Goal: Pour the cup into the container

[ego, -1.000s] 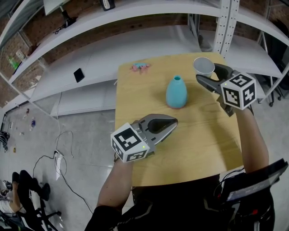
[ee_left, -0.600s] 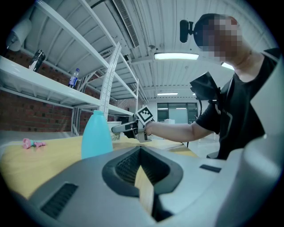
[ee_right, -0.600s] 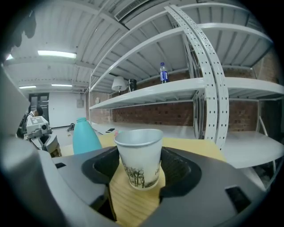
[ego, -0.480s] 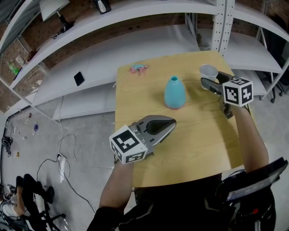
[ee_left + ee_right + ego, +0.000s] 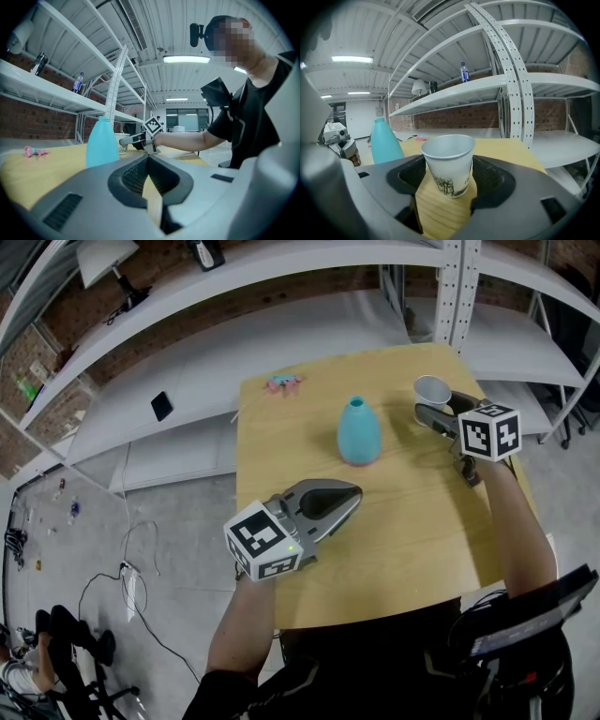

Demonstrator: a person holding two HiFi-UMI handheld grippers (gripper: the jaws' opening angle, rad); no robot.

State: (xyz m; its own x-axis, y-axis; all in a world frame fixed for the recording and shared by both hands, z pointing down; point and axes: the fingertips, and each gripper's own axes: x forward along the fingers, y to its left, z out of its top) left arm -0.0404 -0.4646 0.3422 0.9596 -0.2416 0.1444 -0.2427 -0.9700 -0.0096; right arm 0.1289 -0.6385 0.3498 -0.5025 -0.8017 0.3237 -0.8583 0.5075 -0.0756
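Observation:
A teal bottle-shaped container (image 5: 359, 431) stands upright in the middle of the wooden table (image 5: 412, 521). A white paper cup (image 5: 432, 388) stands upright at the table's far right, about a hand's width from the container. My right gripper (image 5: 439, 407) is shut on it, one jaw on each side; in the right gripper view the cup (image 5: 449, 164) fills the gap and its bottom looks to be at the table top. The cup's inside is hidden. My left gripper (image 5: 354, 491) hovers near the container's front, shut and empty, jaws meeting at the tips (image 5: 148, 157).
A small pink object (image 5: 284, 382) lies at the table's far left corner. White metal shelving surrounds the table's far side, with an upright post (image 5: 450, 287) just behind the cup and a black phone (image 5: 161, 406) on the lower shelf. The table's right edge runs close to the right gripper.
My right gripper has come down and a little away from the container with the cup, which now looks level at table height. The left gripper has hardly moved.

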